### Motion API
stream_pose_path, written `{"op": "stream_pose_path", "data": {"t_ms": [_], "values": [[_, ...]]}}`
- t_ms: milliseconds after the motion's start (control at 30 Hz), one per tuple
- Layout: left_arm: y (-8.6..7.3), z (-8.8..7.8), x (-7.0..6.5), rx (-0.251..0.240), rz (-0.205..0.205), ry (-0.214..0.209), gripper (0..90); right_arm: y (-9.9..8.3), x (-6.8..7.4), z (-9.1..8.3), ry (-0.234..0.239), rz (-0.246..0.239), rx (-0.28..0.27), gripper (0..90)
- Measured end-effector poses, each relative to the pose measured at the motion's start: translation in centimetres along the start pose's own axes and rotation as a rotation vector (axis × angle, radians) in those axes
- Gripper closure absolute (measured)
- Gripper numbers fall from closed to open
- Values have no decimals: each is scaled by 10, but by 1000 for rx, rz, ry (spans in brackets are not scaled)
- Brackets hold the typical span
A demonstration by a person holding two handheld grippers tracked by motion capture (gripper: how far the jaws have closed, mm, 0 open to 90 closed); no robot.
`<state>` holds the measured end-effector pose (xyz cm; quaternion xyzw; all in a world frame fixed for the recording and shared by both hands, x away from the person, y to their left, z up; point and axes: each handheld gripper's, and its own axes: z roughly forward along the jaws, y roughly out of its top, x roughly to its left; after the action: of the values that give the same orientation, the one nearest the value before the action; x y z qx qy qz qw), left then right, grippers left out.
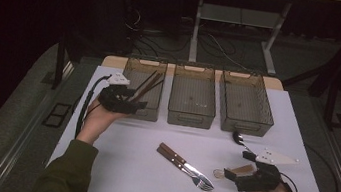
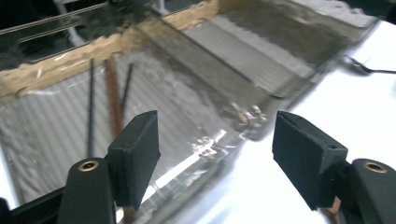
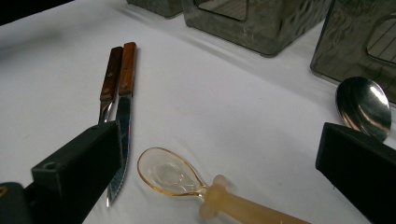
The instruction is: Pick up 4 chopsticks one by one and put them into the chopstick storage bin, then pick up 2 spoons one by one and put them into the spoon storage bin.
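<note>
left gripper [image 1: 132, 99] open over bin [image 1: 133, 65], thin dark-brown chopsticks [image 1: 145, 86] inside

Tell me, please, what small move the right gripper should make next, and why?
Probably ease the right gripper forward and close on the amber spoon. Its jaws stand open and empty, with the spoon's handle lying on the table between them, ungripped; the left gripper is open and empty at the left bin.
</note>
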<state>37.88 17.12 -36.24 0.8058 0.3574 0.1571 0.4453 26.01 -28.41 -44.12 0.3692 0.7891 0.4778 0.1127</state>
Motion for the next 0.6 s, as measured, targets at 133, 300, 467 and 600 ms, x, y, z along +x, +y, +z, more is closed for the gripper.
{"op": "stream_pose_path", "data": {"t_ms": [133,300,467,600], "values": [[-9,-5,-14,0,19,-31,292,0,0,0,1,-2,1,3],[-23,-7,-28,6,34,-55,261,0,0,-1,4,2,-2,3],[-36,-12,-40,-4,50,-88,200,1,1,-3,6,-5,-9,3],[-46,-12,-48,5,75,-116,154,1,1,-3,11,-7,-9,3]]}}
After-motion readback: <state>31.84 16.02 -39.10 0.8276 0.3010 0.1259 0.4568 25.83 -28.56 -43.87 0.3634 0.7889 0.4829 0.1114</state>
